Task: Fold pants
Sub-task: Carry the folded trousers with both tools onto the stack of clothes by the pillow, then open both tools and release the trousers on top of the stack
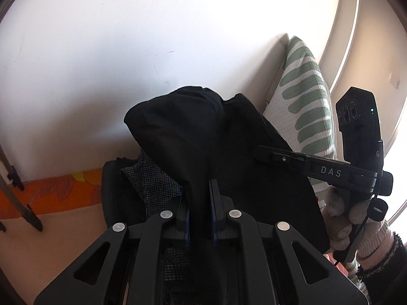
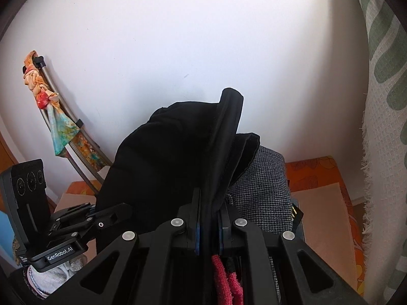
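1. Nearest the left wrist camera, the left gripper (image 1: 199,203) is pinching a fold of the black pants (image 1: 203,137) between its two fingers, jaws drawn in close on the cloth.
2. Nearest the right wrist camera, the right gripper (image 2: 209,218) is clamping a thick layered edge of the pants (image 2: 173,152), the fingers nearly together with the fabric filling the gap; something red and knitted (image 2: 226,277) is showing just below the jaws (what it is, I cannot tell).
3. The pants are hanging raised between both grippers, bunching into a dark mound in front of a plain white wall (image 1: 101,50).
4. Beneath and beside the pants, a grey tweed garment (image 2: 264,185) is lying on an orange patterned surface (image 2: 328,203), touching the pants' lower edge.
5. Room is opening upward toward the wall; a green-and-white patterned cloth (image 1: 302,101) is closing in the right side, and a folded metal frame (image 2: 76,157) with a colourful scarf (image 2: 48,101) is leaning at the left.
6. In the left wrist view, the right hand (image 1: 343,218), in a pale glove, is wrapping the right gripper's handle, its fingers reaching leftward into the pants.
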The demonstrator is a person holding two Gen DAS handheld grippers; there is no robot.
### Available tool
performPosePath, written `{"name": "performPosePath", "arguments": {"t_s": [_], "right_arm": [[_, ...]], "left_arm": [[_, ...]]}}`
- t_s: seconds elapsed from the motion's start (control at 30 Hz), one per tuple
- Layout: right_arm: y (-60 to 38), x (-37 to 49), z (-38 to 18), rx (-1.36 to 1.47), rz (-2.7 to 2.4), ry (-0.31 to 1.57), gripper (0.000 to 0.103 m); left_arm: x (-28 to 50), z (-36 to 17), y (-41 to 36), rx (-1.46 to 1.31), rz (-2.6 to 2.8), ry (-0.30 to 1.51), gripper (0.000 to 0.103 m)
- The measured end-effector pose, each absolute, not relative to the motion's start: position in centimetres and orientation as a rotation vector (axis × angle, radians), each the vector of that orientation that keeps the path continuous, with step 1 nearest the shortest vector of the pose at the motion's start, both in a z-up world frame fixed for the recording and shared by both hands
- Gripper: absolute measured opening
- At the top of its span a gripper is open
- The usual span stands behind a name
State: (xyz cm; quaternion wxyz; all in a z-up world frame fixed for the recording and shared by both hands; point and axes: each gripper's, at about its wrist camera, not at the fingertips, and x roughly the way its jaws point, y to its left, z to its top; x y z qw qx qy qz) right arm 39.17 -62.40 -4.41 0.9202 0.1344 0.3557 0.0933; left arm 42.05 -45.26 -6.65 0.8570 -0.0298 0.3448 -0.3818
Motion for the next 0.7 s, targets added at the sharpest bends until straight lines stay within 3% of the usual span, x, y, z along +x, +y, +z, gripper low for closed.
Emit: {"name": "performPosePath", "arguments": {"t_s": [0.3,0.33,0.4,0.7], "right_arm": [[-62.6,39.5,-6.8,0.122,0.033,0.788,0.018],[-62.8,39.5,-7.0,0.107,-0.006,0.793,0.018],[-63.7,39.0,-7.1,0.096,-0.085,0.81,0.035],[-63.8,31.8,-4.1,0.19,-0.127,0.721,0.037]], "left_arm": [[43.3,-7.4,-43.8,0.018,-0.672,0.76,0.03],[43.3,-7.6,-43.6,0.041,-0.65,0.772,0.031],[43.4,-8.3,-43.2,0.066,-0.64,0.79,0.031],[40.3,-7.8,-41.3,0.01,-0.682,0.776,0.031]]}}
